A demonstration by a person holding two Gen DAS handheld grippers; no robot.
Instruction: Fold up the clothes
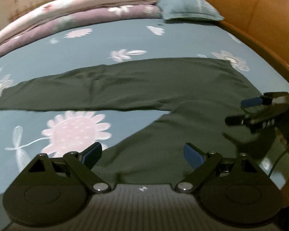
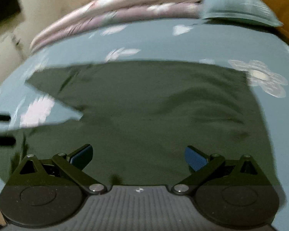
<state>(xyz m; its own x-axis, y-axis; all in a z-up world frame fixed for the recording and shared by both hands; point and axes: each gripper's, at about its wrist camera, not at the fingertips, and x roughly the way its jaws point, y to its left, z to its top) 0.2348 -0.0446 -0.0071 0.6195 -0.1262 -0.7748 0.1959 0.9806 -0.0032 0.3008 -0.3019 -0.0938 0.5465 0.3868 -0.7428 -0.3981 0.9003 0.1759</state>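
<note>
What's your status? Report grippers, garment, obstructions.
Left gripper open, right gripper open, both empty. Dark green trousers spread flat on bed sheet, legs splayed, unfolded. Nothing on trousers.

My left tongs and right tongs look alike: matte black linkage arms, silver pivot screws, round black discs, blue ribbed pads, and a grey ridged body with a small white mark.

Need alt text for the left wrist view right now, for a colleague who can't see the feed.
Dark green trousers lie spread on a blue floral bedsheet, one leg stretched left, the other running toward the camera under the open left gripper. The right gripper reaches in from the right edge above the trousers. Folded quilts and a pillow sit at the far side.
</note>
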